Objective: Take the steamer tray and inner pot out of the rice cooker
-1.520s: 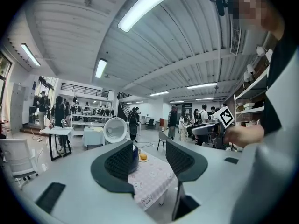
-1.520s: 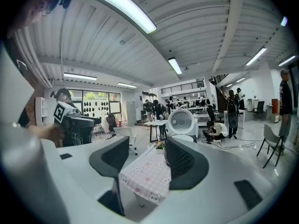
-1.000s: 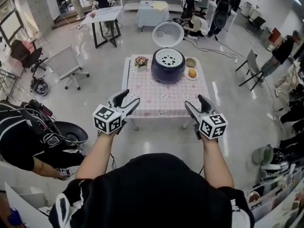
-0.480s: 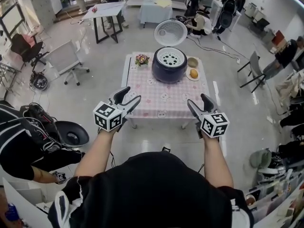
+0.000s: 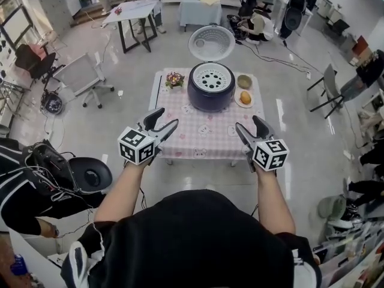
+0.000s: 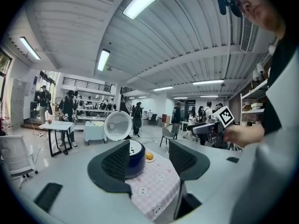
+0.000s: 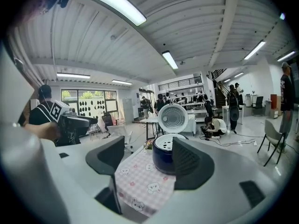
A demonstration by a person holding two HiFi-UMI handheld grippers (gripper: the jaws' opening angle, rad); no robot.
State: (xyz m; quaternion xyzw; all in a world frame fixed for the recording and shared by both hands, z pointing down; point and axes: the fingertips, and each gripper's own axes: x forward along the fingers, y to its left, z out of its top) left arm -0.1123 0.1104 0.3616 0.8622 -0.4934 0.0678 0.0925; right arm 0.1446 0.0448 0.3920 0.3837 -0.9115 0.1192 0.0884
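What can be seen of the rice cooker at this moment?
The rice cooker is round, with a dark blue glossy body, upright toward the far edge of a pink checked tablecloth. Its lid stands open behind it, pale inside. A white steamer tray with holes sits in its mouth; the inner pot is hidden. The left hand-held gripper and right hand-held gripper, both open, do not touch it.
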